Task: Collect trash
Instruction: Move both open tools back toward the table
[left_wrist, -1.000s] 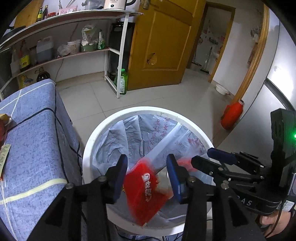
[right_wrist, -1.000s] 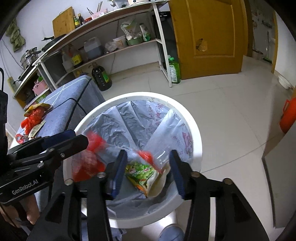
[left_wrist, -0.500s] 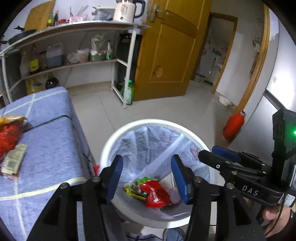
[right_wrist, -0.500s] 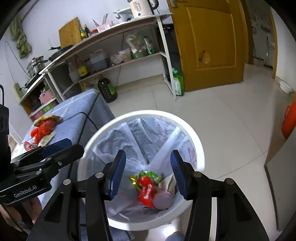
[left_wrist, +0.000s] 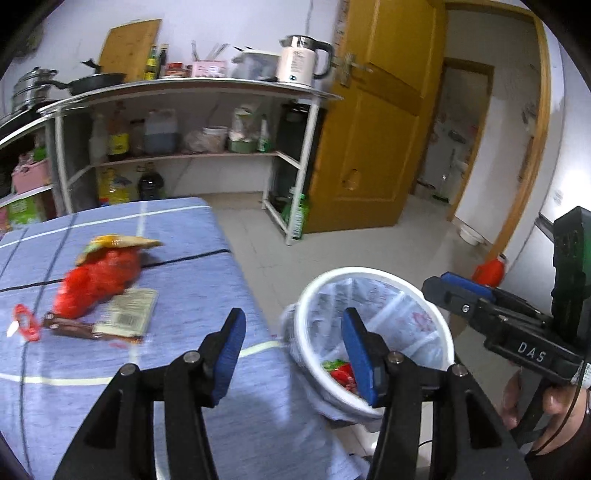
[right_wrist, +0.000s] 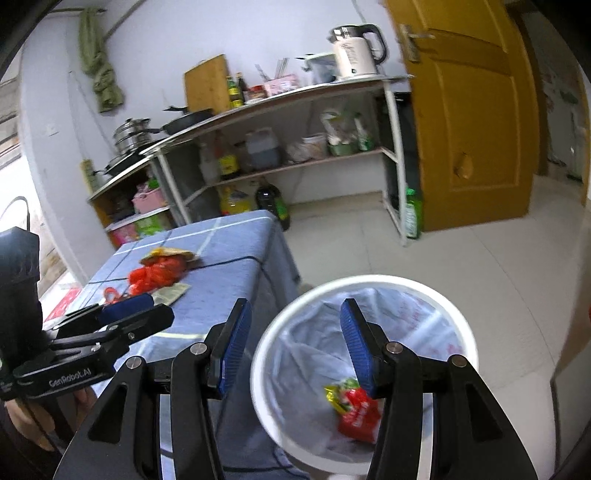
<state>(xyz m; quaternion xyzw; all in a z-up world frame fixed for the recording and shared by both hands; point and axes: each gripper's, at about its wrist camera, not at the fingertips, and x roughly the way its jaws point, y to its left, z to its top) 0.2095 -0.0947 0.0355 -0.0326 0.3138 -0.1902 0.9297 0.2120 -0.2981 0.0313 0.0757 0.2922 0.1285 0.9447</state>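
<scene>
We see a worktop (left_wrist: 155, 373) draped in a blue cloth with pale and dark grid lines, filling the lower left of the left wrist view. Just beside its right edge stands a round white trash bin (right_wrist: 466, 339) lined with a thin bluish-white bag printed faintly in red; in the right wrist view it takes up the lower middle of the frame.

On the cloth, at the left of the left wrist view, a heap of trash is bunched together. The biggest piece is a crumpled red bag (left_wrist: 98, 282), motion-blurred, with a yellow-orange wrapper (left_wrist: 118, 242) at its upper end. Touching the red bag's lower right is a flat pale packet with a barcode (left_wrist: 129, 312), and a dark brown strip (left_wrist: 70, 326) lies along its lower edge. A small red scrap (left_wrist: 25, 321) sits just left of the heap.

At the bottom of the bin lie a red wrapper (right_wrist: 356, 415) and a green-and-yellow wrapper (right_wrist: 340, 393), touching each other.

Our left gripper (left_wrist: 293, 356) has its jaws wide apart and holds nothing, spanning the worktop's edge and the bin's rim. Our right gripper (right_wrist: 295, 349) likewise has its jaws spread wide and bare above the bin.
</scene>
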